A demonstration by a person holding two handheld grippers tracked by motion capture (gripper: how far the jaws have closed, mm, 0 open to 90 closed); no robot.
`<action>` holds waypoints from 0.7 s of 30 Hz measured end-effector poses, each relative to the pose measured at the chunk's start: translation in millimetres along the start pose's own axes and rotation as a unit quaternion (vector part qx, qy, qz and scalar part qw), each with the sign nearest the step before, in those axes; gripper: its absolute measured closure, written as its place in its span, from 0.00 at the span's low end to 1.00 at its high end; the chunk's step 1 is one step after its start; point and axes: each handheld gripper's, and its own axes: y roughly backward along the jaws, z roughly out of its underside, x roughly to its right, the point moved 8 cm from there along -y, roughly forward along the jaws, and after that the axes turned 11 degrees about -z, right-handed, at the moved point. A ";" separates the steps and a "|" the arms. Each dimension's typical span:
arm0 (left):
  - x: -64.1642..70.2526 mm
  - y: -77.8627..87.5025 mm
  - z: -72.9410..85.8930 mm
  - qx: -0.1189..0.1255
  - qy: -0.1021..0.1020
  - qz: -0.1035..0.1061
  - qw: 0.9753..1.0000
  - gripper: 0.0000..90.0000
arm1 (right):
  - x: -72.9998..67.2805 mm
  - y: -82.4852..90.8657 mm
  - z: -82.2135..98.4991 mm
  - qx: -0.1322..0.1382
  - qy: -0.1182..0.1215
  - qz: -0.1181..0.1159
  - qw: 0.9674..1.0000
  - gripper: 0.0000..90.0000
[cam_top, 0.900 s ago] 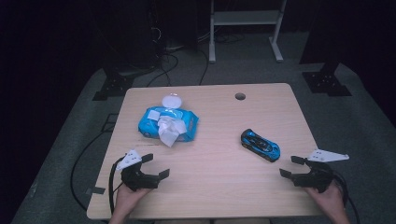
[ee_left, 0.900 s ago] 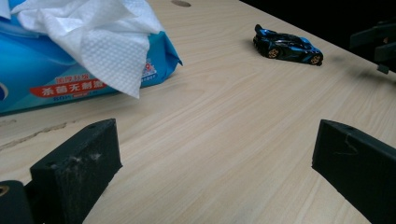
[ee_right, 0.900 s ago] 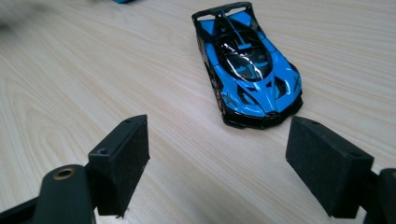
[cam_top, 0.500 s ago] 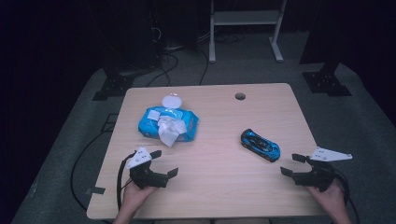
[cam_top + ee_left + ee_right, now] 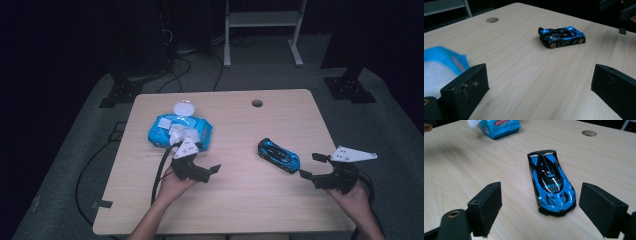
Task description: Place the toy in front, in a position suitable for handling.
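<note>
Toy car (image 5: 278, 154): blue and black, low racing shape, glossy shell, small gold-coloured wheels (image 5: 553, 45). It stands on its wheels on the right half of the table (image 5: 240, 210), lying at a slant, apart from everything else.

Right gripper (image 5: 306, 165): just beside the car at the table's right edge, jaws spread wide, nothing between the pads. In the right gripper view the car (image 5: 550, 181) lies lengthwise just ahead of the gap, nose toward the camera, not touched. Judged: the jaws are lined up with the car's long axis so its narrow sides would meet the pads, a likely approach for a pick.

Left gripper (image 5: 205, 161): held above the table's near-left middle, jaws wide apart and empty, pointing across toward the car (image 5: 561, 36). The wipes pack (image 5: 179, 131) lies just behind it.

Materials: the pads (image 5: 486, 205) are matte black foam blocks, square-edged, with flecks of lint. Wipes pack is a soft blue plastic pouch with a white tissue (image 5: 180, 134) pulled up from its top. Table is pale wood-grain laminate, smooth, with a round cable hole (image 5: 257, 103) near the far edge.
</note>
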 end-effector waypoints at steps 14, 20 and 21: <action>30.9 -93.5 -42.0 -0.012 -0.037 0.051 0.998 0.00 | 21.8 -24.2 -22.3 -0.026 0.025 -0.007 0.999 0.15; 38.3 -127.3 -42.8 -0.033 -0.043 0.060 0.997 0.00 | 30.8 -40.3 -16.4 -0.052 0.024 -0.007 0.998 0.15; 38.5 -131.0 -42.8 -0.034 -0.041 0.060 0.997 0.00 | 31.9 -42.3 -15.2 -0.055 0.022 -0.006 0.998 0.15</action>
